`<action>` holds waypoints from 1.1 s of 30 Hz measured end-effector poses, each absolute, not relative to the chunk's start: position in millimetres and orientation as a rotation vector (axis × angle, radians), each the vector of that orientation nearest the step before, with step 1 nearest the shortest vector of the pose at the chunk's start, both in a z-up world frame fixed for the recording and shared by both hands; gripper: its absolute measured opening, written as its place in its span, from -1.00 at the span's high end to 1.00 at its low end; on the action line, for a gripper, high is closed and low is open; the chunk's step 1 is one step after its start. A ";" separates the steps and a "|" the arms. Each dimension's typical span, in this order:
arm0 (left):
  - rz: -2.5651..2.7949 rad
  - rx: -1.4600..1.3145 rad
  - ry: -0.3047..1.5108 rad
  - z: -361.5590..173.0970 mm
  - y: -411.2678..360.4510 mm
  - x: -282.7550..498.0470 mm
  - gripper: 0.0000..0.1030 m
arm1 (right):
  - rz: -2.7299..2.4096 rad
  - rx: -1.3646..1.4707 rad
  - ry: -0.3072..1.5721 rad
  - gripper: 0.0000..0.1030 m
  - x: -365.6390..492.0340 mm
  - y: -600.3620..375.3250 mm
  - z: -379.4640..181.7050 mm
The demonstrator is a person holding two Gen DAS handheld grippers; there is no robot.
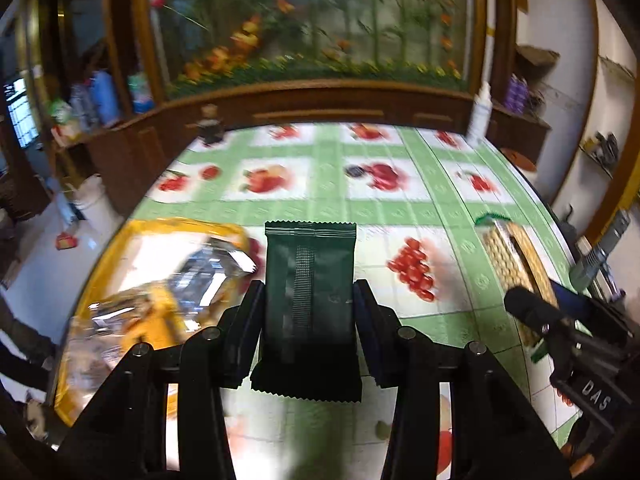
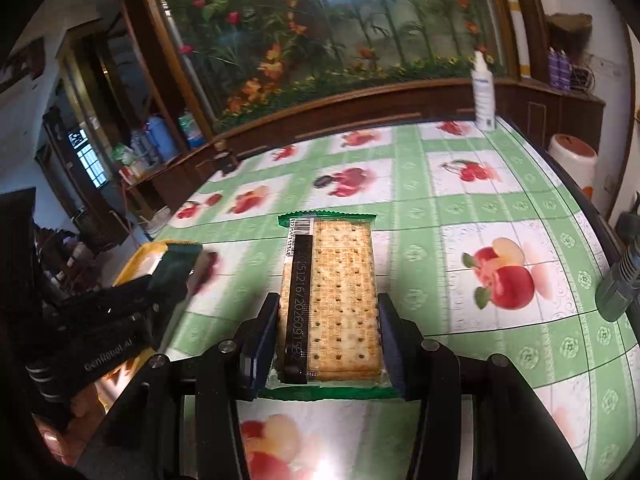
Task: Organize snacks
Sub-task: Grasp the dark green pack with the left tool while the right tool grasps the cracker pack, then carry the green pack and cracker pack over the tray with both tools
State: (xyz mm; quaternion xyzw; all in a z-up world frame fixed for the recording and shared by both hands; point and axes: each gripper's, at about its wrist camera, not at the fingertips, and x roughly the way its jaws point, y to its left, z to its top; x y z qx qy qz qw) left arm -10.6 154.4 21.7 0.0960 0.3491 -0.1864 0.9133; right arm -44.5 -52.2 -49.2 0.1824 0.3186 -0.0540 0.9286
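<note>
- The left tool (image 1: 310, 300) gripped one dark green packet (image 1: 310, 276) above the tabletop (image 1: 440, 200).
- The right tool (image 2: 328, 332) gripped one cracker pack (image 2: 340, 296), its barcode strip partly readable.
- One yellow tray (image 1: 120, 232) lay left, holding shiny wrappers.

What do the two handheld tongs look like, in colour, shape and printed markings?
Both tongs are black. The left tongs and the right tongs each have two flat fingers with dark blue pads and round silver pivot screws on angular black linkages. White lettering is printed on each body; from the left wrist view "DAS" reads on the right one.
</note>
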 end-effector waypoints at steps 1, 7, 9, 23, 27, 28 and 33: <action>-0.362 0.186 0.697 27.5 163.2 -13.6 0.18 | -0.100 0.359 0.643 0.07 -46.7 -41.2 -42.8; -0.271 0.144 0.622 43.3 199.9 -22.8 0.18 | -0.034 0.299 0.586 0.07 -52.8 8.8 -14.2; -0.245 0.133 0.604 45.3 209.7 -24.0 0.18 | -0.009 0.279 0.575 0.07 -52.9 24.5 -7.5; -0.163 0.068 0.578 50.1 262.5 -31.1 0.18 | 0.089 0.152 0.533 0.07 -52.1 108.1 13.4; -0.155 0.058 0.568 52.5 269.4 -32.5 0.18 | 0.097 0.132 0.530 0.07 -49.9 113.4 15.4; -0.152 0.057 0.567 53.0 270.7 -32.5 0.18 | 0.100 0.129 0.530 0.07 -49.3 115.6 15.7; -0.143 0.054 0.561 54.8 276.0 -34.4 0.18 | 0.115 0.119 0.534 0.07 -44.5 121.3 16.4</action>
